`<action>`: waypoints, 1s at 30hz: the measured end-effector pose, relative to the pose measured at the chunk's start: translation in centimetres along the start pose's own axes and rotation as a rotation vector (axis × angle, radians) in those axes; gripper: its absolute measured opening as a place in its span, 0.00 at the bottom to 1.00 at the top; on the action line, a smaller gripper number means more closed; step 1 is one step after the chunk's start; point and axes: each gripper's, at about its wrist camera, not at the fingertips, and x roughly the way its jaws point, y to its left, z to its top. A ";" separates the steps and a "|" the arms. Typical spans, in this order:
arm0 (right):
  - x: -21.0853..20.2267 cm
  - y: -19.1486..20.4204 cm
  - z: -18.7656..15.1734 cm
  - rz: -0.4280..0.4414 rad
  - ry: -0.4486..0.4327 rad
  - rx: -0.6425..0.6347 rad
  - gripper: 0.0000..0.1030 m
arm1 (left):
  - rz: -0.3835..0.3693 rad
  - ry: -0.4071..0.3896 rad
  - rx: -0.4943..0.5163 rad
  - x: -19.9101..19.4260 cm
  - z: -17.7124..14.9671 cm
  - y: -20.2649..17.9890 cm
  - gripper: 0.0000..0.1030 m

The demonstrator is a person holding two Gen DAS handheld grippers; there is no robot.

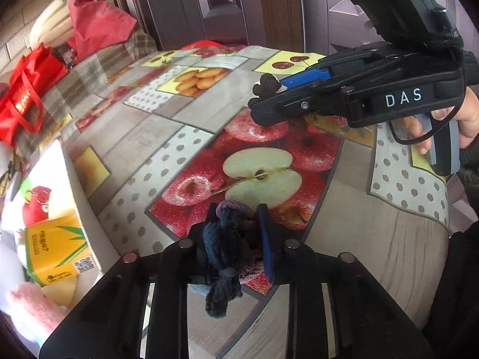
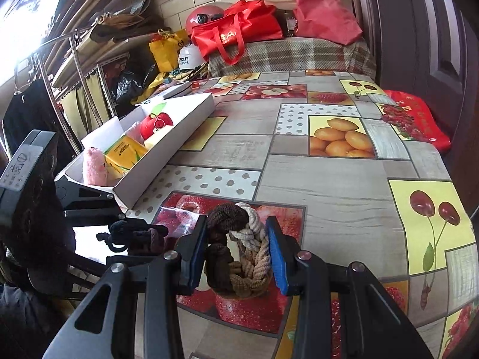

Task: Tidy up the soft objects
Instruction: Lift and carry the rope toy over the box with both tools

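Both grippers are loaded, so the step in hand appears to be carrying the soft things to the white box (image 2: 167, 146) at the table's (image 2: 329, 179) left edge, where a pink plush (image 2: 95, 166), a yellow pack (image 2: 124, 154) and a red apple toy (image 2: 155, 124) already lie. To do it well, each grip should likely stay firm until its load hangs over free space inside the box, and one hand should go before the other, since the two stand near each other.

The left gripper (image 1: 236, 236) is closed on a dark knotted rope (image 1: 226, 257); its purple end sticks out past the fingertips and a loose tail hangs below the jaws, over the table's near edge.

The right gripper (image 2: 236, 251) is clamped on a brown-and-cream braid (image 2: 239, 251), which fills the gap between the blue pads (image 2: 277, 254) and rises past the tips, above the table.
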 end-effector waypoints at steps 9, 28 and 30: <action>-2.1 0.1 -0.2 -0.041 -0.131 0.017 0.37 | 0.074 -0.234 -0.097 -4.3 -1.2 1.4 0.21; -2.5 5.0 1.0 -0.092 -0.364 -0.040 0.37 | 0.216 -0.455 -0.325 -10.4 -5.6 7.1 0.21; -2.3 5.5 1.1 -0.090 -0.364 -0.049 0.37 | 0.235 -0.459 -0.348 -10.8 -6.2 7.9 0.21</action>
